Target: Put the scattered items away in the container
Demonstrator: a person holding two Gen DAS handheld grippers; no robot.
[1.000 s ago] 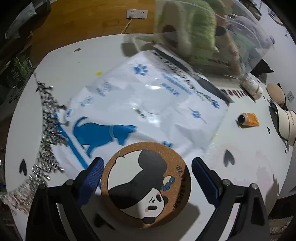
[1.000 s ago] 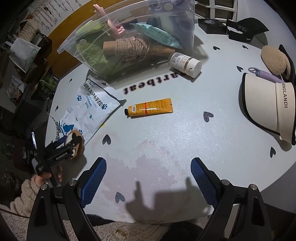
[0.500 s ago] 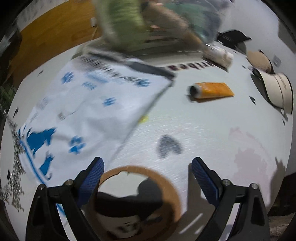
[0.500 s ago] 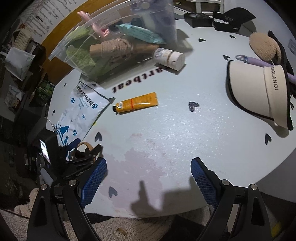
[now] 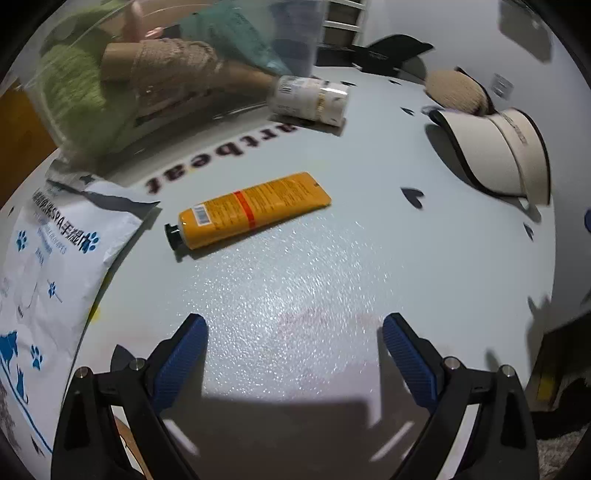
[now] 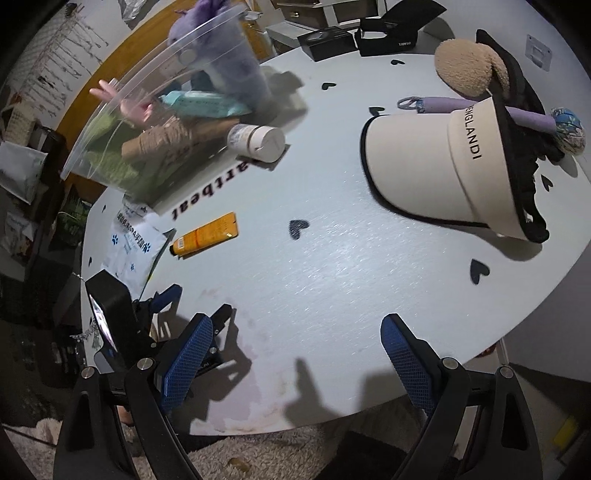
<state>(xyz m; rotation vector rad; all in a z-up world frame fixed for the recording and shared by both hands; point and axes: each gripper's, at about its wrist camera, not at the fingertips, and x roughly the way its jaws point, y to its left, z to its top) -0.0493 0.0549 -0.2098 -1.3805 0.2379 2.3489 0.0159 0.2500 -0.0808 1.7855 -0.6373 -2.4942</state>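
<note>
An orange tube [image 5: 251, 208] with a black cap lies on the white table, ahead of my left gripper [image 5: 293, 332], which is open with nothing between its fingers. Behind the tube stands a clear container [image 5: 147, 74] holding green yarn, a twine roll and a teal pack. A white bottle [image 5: 310, 98] lies on its side against the container. My right gripper [image 6: 295, 328] hangs open over the table's near edge. In its view are the left gripper [image 6: 195, 304], the orange tube [image 6: 205, 238], the bottle [image 6: 258, 140] and the container [image 6: 166, 122].
A white wipes pack [image 5: 55, 258] with blue paw prints lies left of the tube. A cream visor [image 6: 424, 170], a beige plush [image 6: 469, 66] and a lilac stick-shaped item [image 6: 480, 109] sit at the right. Black boxes [image 6: 369, 33] stand at the back.
My left gripper has swung right, off the panda coaster and wipes pack, and now faces the orange tube. The right gripper also shifted right; the container and tube slid left in its view.
</note>
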